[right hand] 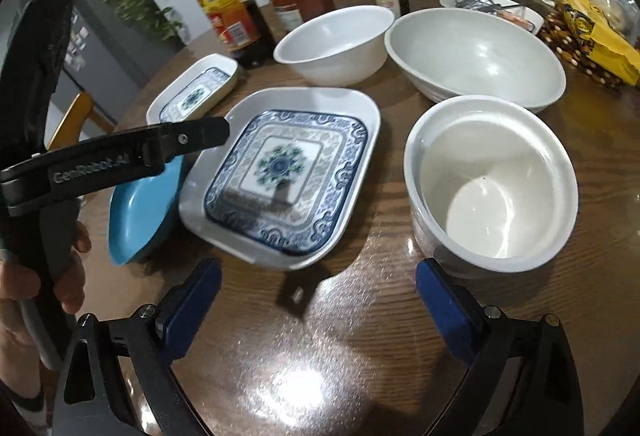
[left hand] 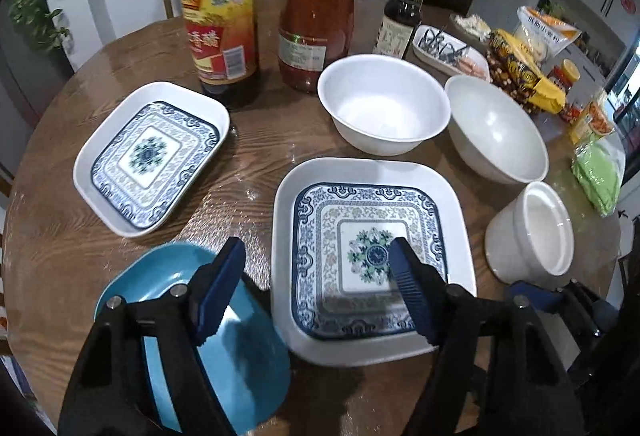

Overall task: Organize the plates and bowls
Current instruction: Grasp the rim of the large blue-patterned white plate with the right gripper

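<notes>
Left tongs (left hand: 316,264) released, straddling the blue plate (left hand: 224,348) and patterned square plate (left hand: 372,256); right tongs (right hand: 318,288) released, white pot (right hand: 492,188) just ahead-right.

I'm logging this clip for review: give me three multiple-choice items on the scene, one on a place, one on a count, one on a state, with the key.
1. Where does the blue dish lie relative to the large patterned plate, in the right wrist view?
A. to its left
B. on top of it
C. behind it

2. How many plain white bowls stand on the table?
A. one
B. two
C. three

3. How is the left gripper?
A. shut on the blue dish
B. open, holding nothing
C. shut on the plate

Key: 1 A, the dish sits at the plate's left edge. 2 C, the deep bowl, wide bowl and rounded bowl. 3 B, its fingers stand apart above the plate.
</notes>
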### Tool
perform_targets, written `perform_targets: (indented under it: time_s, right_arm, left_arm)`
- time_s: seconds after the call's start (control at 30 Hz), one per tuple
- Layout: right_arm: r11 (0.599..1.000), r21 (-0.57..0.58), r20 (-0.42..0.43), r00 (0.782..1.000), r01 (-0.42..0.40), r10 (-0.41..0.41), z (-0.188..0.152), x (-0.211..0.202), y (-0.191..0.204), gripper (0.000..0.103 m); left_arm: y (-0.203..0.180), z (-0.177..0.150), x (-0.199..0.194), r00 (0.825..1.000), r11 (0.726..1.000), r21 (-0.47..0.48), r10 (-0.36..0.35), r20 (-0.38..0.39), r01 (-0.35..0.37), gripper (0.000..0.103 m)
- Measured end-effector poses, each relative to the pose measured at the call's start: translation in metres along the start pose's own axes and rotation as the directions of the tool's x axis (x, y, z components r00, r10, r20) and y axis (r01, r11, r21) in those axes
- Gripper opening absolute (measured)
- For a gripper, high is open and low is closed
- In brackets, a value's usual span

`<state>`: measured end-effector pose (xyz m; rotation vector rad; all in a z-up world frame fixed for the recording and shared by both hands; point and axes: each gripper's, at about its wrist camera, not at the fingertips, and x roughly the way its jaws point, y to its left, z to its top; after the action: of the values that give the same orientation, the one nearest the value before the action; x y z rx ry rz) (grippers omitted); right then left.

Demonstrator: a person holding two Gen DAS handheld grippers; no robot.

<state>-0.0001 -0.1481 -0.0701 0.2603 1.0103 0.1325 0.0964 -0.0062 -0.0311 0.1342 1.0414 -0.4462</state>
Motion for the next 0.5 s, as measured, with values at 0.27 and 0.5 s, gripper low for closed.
perform_targets:
  time_s: [0.27, 0.5]
  right_arm:
    - [0.998, -0.006, -0.026, 0.998, 0.064, -0.065, 0.015, 0.022, 0.006, 0.081]
    - [0.993, -0.046, -0.017, 0.994, 0.111, -0.112, 0.021, 0.026, 0.010, 0.036]
  left_arm:
    - [0.012, 0.014, 0.031, 0.995, 1.000, -0.008, 0.018, -0.094, -0.019, 0.042]
    - [0.018, 0.012, 0.040, 0.990, 1.000, -0.008, 0.011, -0.139, -0.012, 0.020]
